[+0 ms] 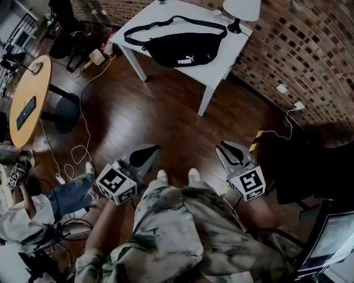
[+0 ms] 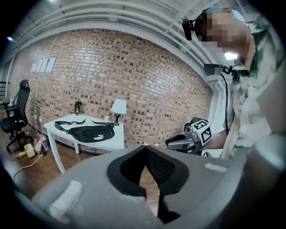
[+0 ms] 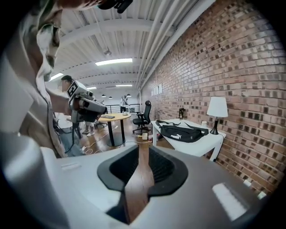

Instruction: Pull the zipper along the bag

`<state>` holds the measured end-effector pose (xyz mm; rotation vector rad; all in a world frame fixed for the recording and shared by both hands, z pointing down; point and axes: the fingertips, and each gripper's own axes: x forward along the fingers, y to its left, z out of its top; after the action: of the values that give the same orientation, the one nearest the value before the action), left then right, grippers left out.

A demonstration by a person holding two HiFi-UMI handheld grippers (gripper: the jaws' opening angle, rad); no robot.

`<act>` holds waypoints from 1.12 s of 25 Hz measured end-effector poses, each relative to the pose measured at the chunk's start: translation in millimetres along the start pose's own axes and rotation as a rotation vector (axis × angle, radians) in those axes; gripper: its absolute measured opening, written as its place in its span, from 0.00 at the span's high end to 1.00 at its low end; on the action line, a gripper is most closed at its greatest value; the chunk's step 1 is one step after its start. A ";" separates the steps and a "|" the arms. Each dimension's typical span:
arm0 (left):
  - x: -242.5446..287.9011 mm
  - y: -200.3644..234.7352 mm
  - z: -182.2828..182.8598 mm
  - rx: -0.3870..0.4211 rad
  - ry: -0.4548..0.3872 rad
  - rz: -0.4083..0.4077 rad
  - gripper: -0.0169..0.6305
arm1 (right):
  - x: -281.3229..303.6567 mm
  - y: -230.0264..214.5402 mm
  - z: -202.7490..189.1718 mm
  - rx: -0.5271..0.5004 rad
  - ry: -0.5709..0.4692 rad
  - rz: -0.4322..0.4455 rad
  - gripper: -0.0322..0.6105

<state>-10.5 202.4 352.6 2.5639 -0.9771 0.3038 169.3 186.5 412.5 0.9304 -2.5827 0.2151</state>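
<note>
- A black waist bag [image 1: 182, 52] with a white logo lies flat on the white surface [image 1: 141, 25] at the far side of the room, against the brick wall.
- Its black strap [image 1: 166, 23] loops over the surface to the bag's left and far side; the zipper is too small to make out.
- A white lamp [image 1: 240, 11] stands right of the bag.
- The left tool [image 1: 148, 150] is held near the person's legs, well apart from the bag, tips together and empty.
- The right tool [image 1: 228, 147] is likewise near, narrowly parted, with only floor showing through the gap.
</note>
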 end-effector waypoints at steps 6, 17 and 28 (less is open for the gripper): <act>-61.8 -48.3 -18.3 0.007 -0.034 -0.031 0.97 | -37.5 61.3 13.0 0.001 -0.039 -0.028 0.83; -205.4 -74.5 -75.0 -0.011 -0.066 -0.015 0.97 | -57.4 225.2 37.4 -0.037 -0.076 -0.044 0.83; -240.0 -109.0 -102.0 0.023 -0.047 -0.105 0.97 | -79.1 303.2 43.8 -0.057 -0.094 -0.074 0.83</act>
<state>-120.0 462.5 336.5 2.6426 -0.8557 0.2282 17.8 453.6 336.3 1.0369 -2.6183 0.0793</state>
